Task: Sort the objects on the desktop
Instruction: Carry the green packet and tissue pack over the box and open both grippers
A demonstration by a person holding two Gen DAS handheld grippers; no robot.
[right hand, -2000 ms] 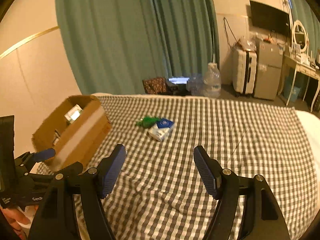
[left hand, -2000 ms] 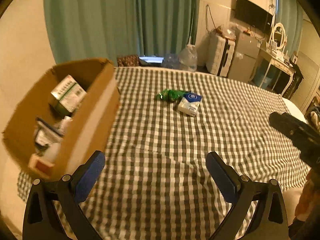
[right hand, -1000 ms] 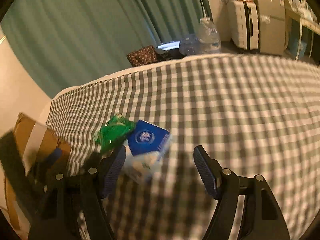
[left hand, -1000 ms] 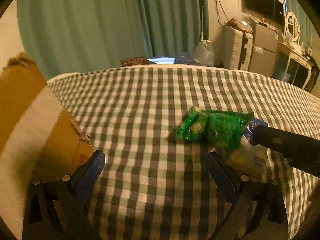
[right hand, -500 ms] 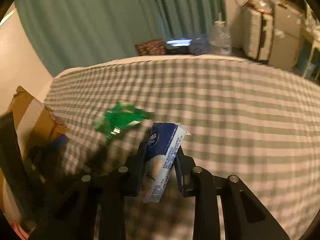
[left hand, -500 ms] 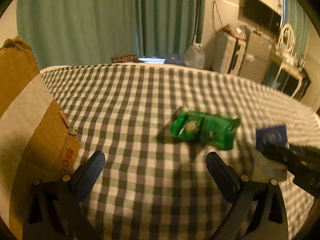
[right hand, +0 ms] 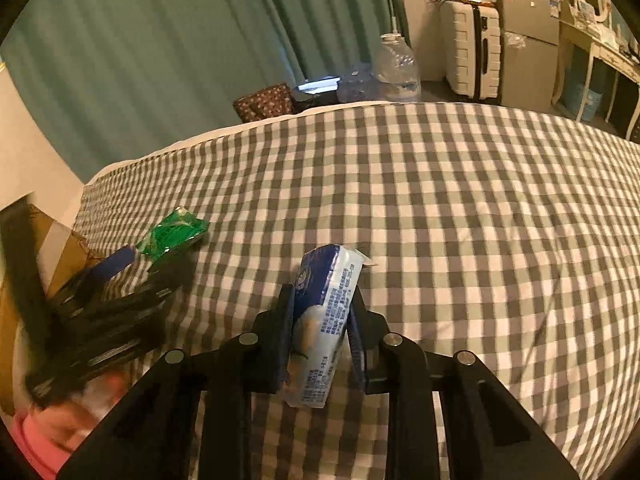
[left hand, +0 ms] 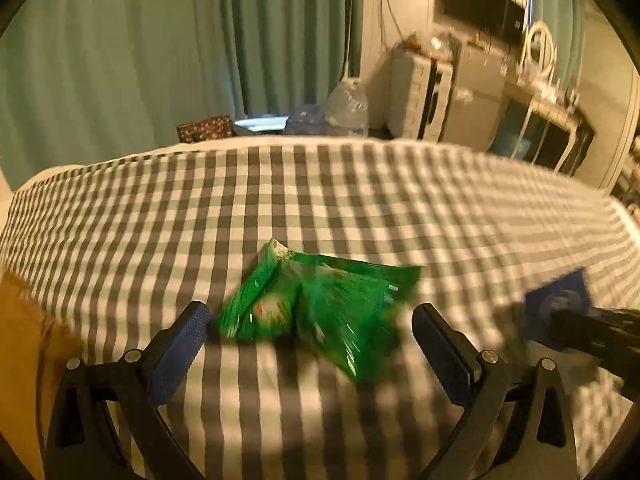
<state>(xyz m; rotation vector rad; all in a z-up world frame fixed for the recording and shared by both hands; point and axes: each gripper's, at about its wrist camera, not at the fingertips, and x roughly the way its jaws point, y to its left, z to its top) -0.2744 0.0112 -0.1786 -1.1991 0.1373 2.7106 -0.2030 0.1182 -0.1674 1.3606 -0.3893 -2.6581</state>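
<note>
Tissue pack [right hand: 324, 320] clamped in right gripper [right hand: 320, 322]; left gripper [left hand: 312, 336] open around green packet [left hand: 316, 308] on checked cloth [left hand: 360, 200].

Curtain: long green pleated fabric curtain [right hand: 208, 40] behind the bed.
Suitcase: white ribbed hard-shell suitcase [right hand: 472, 52], upright.
Bottle: large clear plastic water bottle [right hand: 396, 72] beside the curtain.
Screen: black wall-mounted flat screen [left hand: 480, 12].
</note>
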